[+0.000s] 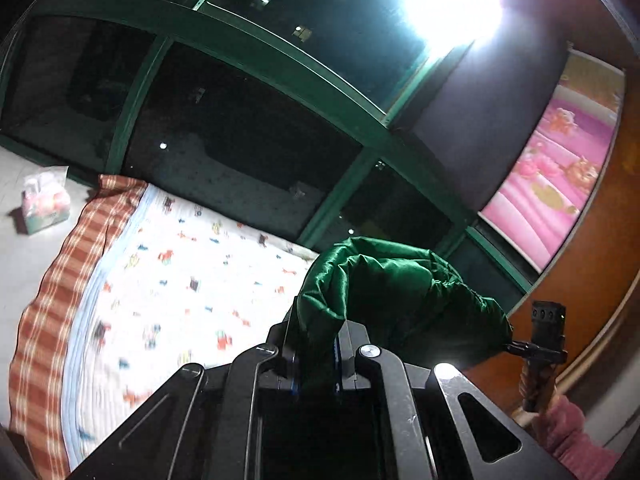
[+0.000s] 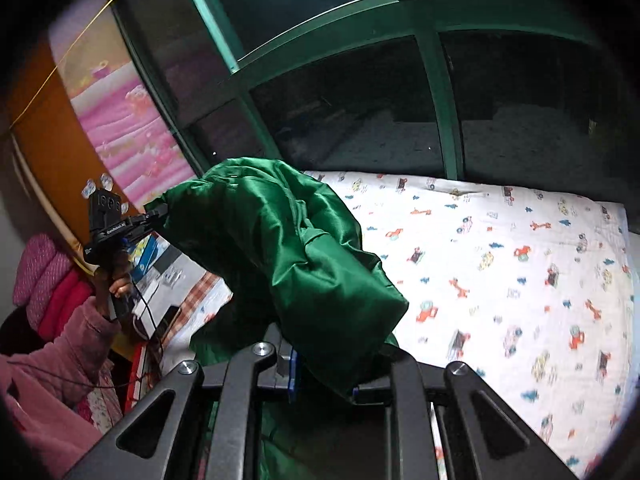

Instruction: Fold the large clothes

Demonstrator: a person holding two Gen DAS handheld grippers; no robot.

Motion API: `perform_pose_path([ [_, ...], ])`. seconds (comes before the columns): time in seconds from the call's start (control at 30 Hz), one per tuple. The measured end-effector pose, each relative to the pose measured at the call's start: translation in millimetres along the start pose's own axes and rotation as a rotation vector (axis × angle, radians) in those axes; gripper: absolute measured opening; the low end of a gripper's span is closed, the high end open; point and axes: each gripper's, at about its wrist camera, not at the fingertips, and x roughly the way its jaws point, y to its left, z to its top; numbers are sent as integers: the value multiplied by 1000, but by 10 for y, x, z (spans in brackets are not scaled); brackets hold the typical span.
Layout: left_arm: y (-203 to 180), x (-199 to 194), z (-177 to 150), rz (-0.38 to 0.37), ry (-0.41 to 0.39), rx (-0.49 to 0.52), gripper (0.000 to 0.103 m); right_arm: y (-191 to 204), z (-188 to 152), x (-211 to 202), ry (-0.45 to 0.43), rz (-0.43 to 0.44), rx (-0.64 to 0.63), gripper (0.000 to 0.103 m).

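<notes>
A shiny green padded garment (image 1: 392, 292) hangs in the air above the bed, stretched between both grippers. My left gripper (image 1: 318, 344) is shut on one edge of it. It also shows in the right wrist view (image 2: 158, 214), clamped on the garment's far end. My right gripper (image 2: 324, 376) is shut on the other edge of the green garment (image 2: 288, 248), which bunches over its fingers. The right gripper also shows in the left wrist view (image 1: 510, 346), gripping the cloth's far end.
The bed (image 2: 500, 264) carries a white quilt with small animal prints over a red checked sheet (image 1: 44, 312). A tissue pack (image 1: 44, 204) lies on the floor left. Dark green-framed windows (image 1: 256, 128) stand behind. A pink patterned curtain (image 1: 552, 176) and wooden wardrobe (image 1: 592, 288) stand at the side.
</notes>
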Motion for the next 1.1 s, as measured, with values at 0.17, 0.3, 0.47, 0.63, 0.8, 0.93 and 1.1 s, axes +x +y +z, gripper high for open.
perform_pose_path([
  [0.17,-119,-593,-808,3,23,30,10,157,-593,-259,4,4,-9,20],
  [0.3,-28,-803,-1421,18,92,-30,10,231,-1018,-332,12,7,-4,20],
  [0.47,118,-809,-2004,56,172,-74,10,309,-1517,-274,36,11,-12,20],
  [0.63,176,-774,-2401,94,263,-68,10,249,-1908,-161,89,-2,6,21],
  [0.8,245,-678,-2653,164,335,-42,10,182,-2183,-39,125,2,36,21],
  [0.93,293,-629,-2782,182,360,-58,10,215,-2304,77,157,-40,-11,21],
  [1.1,247,-628,-2768,214,374,-27,10,172,-2438,161,184,-67,-28,21],
])
